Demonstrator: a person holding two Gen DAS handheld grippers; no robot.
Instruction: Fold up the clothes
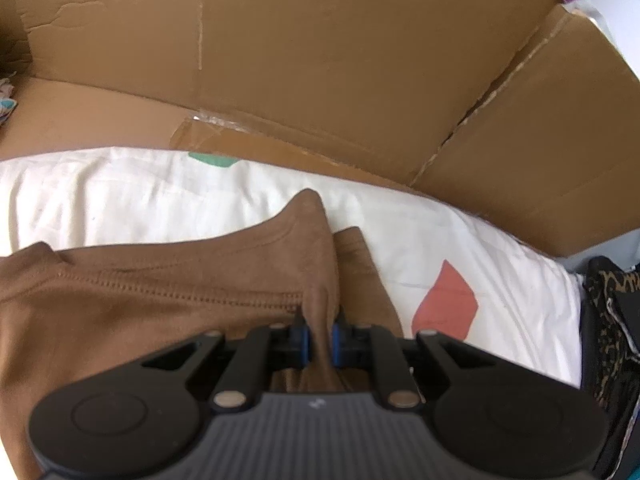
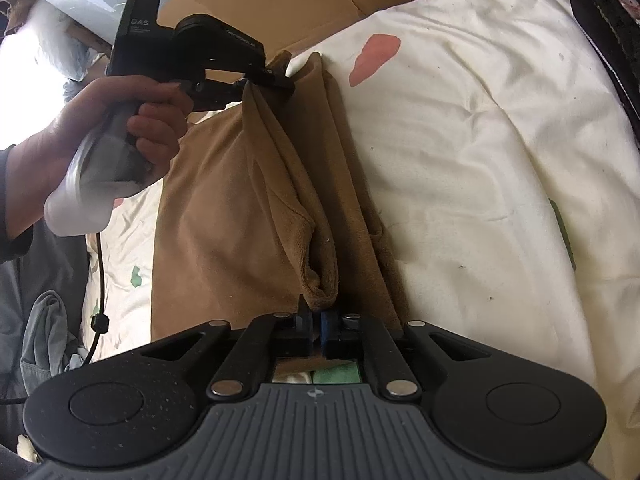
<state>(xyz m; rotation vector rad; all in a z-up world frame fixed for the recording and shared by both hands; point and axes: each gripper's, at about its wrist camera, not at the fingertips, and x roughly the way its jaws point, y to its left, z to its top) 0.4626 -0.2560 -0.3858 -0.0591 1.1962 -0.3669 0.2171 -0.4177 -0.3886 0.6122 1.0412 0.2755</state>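
At the left of the right wrist view, a hand (image 2: 132,120) carries the left gripper (image 2: 266,78), clamped on a raised fold of the brown garment (image 2: 224,216), which lies mid-frame on the patterned white bedsheet (image 2: 480,160). The right gripper (image 2: 316,330) at lower centre is closed on the garment's near edge. Judged best practice: lower both pinched points together, level and taut, so the fold lands square; flattened cardboard (image 1: 320,60) backs the bed at upper frame.
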